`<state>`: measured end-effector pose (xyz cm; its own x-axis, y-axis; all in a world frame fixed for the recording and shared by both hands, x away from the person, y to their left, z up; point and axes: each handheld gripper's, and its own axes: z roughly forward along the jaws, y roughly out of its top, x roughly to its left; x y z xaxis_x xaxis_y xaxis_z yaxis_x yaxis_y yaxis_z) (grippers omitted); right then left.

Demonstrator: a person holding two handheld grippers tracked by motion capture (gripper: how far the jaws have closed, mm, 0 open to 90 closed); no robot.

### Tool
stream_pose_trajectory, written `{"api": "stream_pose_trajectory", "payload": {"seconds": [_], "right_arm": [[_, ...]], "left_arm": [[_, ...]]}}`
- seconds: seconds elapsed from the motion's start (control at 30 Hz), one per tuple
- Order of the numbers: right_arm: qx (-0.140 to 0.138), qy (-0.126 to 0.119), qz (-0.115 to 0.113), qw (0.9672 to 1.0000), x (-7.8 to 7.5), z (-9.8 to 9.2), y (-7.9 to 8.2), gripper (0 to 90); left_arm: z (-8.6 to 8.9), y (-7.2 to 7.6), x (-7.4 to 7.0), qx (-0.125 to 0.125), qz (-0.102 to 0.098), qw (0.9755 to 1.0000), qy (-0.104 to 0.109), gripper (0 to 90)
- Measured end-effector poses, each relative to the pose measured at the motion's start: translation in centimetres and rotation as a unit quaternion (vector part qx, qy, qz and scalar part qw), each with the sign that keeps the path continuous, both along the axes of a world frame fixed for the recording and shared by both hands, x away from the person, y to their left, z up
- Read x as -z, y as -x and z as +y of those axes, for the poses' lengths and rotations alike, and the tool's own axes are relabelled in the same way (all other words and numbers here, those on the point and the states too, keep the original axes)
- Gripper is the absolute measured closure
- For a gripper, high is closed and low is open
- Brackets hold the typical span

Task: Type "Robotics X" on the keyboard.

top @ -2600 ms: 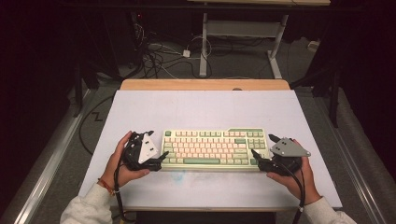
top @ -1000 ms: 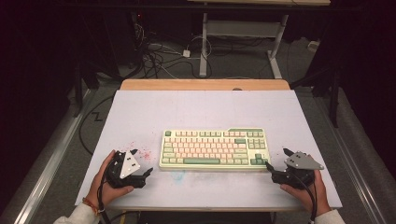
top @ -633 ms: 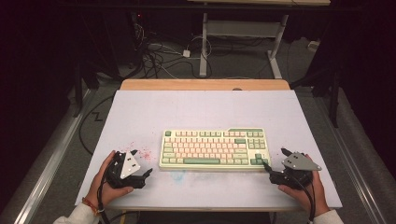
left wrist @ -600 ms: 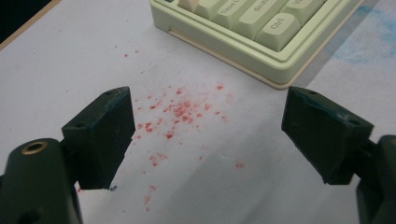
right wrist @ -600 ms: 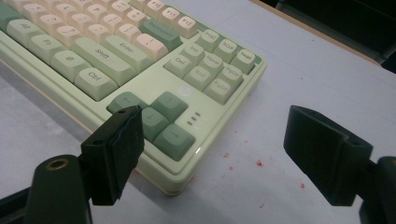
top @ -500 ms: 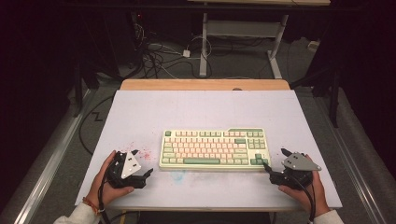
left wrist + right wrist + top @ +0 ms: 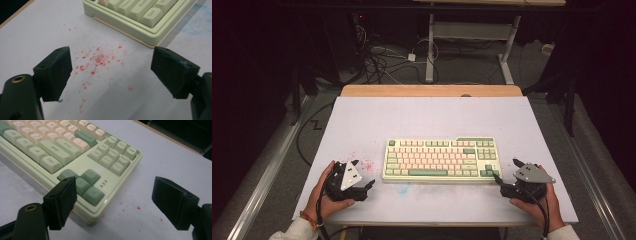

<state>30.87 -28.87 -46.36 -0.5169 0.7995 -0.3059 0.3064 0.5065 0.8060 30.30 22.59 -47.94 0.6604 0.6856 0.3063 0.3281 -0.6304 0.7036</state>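
High view showed the keyboard lying flat near the middle of the white counter, its long side square to the person. The left claw rested on the counter just off the keyboard's near left corner, and the right claw sat close beside the near right corner. Left gripper view showed that claw's jaws spread wide apart and empty, with red specks on the counter between them and the keyboard corner ahead. Right gripper view showed the right claw equally wide apart and gripping nothing, one jaw in front of the arrow keys and the other over bare counter beyond the case edge. The keyboard appeared to be a rigid plastic case of moderate weight, stiff enough not to flex when lifted from both ends. The keycaps were judged loose-fitting and smooth, hence poor gripping surfaces. Hold was best taken on the short end walls of the case, one claw per end, with the load kept level.
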Motion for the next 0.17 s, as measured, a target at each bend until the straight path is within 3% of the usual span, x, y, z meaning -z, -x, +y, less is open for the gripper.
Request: {"api": "stream_pose_trajectory", "payload": {"seconds": [0.17], "right_arm": [[0.002,-0.001,0.0,1.0,0.08,-0.19,-0.01,20.3]], "left_arm": [[-0.33,-0.26,0.0,0.002,0.001,1.0,-0.005,16.1]]}}
